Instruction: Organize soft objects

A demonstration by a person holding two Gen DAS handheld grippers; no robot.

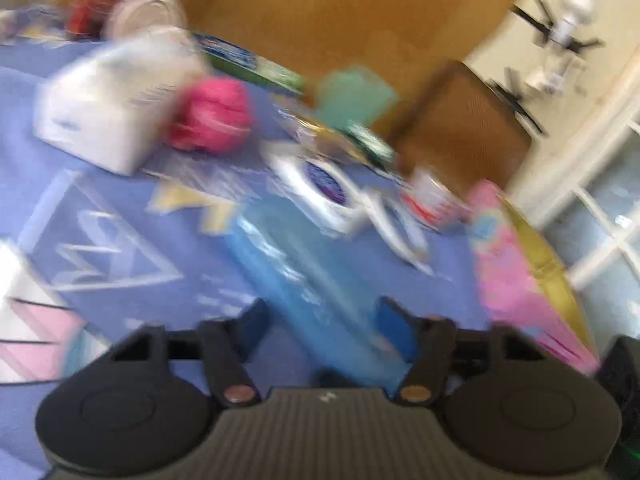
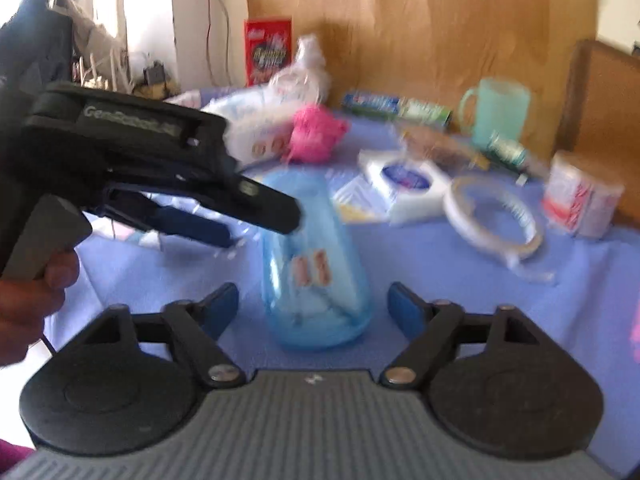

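Note:
A clear blue soft plastic pack (image 2: pixel 316 272) lies on the blue tablecloth (image 2: pixel 480 300). My right gripper (image 2: pixel 314 308) is open, its blue pads on either side of the pack's near end. My left gripper (image 1: pixel 328 320) is open with the same pack (image 1: pixel 304 276) between its fingers; from the right wrist view its fingers (image 2: pixel 260 210) reach over the pack's far end. A pink fluffy ball (image 1: pixel 212 114) (image 2: pixel 314 136) lies further back, beside a white wipes pack (image 1: pixel 108 104). Both views are motion-blurred.
On the cloth are a white tissue pack (image 2: pixel 404 184), a clear ring-shaped lid (image 2: pixel 496 216), a paper roll (image 2: pixel 584 196), a teal mug (image 2: pixel 496 112), toothpaste boxes (image 2: pixel 396 106) and a red box (image 2: pixel 268 50). A pink packet (image 1: pixel 520 276) lies at the right edge. A wooden wall stands behind.

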